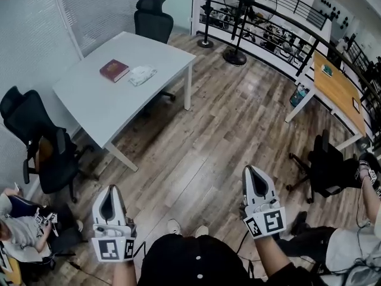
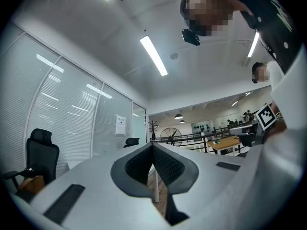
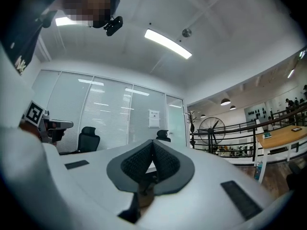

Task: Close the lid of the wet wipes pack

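The wet wipes pack lies on the white table far ahead at the upper left of the head view, beside a dark red book. Whether its lid stands up is too small to tell. Both grippers are held low, close to my body and far from the table. My left gripper is shut with nothing in it; its pads meet at the tips in the left gripper view. My right gripper is shut and empty too, its tips touching in the right gripper view.
Black office chairs stand at the table's far end and left side; another is at my right. A wooden desk and a railing are at the right. A seated person is at lower left. Wood floor lies between.
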Available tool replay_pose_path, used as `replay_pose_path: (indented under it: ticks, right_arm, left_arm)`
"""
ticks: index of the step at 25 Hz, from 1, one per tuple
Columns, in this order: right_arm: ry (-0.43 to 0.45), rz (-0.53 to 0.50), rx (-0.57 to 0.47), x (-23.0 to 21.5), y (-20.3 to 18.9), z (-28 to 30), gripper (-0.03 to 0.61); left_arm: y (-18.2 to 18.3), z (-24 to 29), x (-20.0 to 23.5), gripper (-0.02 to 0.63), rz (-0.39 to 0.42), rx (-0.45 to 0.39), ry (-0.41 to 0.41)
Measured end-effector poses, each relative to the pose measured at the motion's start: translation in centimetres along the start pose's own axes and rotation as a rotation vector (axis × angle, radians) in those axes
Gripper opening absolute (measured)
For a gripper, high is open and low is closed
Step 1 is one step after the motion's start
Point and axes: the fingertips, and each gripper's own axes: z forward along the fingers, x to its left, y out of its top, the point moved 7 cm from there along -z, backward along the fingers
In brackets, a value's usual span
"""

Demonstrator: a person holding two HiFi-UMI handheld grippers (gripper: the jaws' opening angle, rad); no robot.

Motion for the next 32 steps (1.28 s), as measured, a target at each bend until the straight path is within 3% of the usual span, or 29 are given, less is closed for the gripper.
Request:
replay_pose_path:
  ticks: [9,10,11,12,32]
  right_arm:
    - [0.022,0.025,0.014,1.0,-0.5,1.5,0.031]
    - [0.023,0.043,0.012,1.1,-0.5,1.9,0.127]
    - [0.023,0.065,0.009,1.1,-0.5,2.3,0.289]
    - [0.023,0.081,0.007,1.2,-0.5,2.7,0.305]
    - [0.013,0.021,0.009,5.6,-0.8,8.6,0.304]
  left_arm:
    - [-0.7,0.5,1.8,0.015,-0.002,0.007,0.000]
    - [-0.7,0.7,2.0,0.015,-0.003,0.007,-0.001]
    - [-0.7,0.9,2.3,0.015,-0.003,0.006,-0.003]
    - [-0.8,1.0,2.6,0.015,-0.003,0.006,-0.004]
    - [-2.5,3.1,8.4,0.015,-0.019,0.018,-0.040]
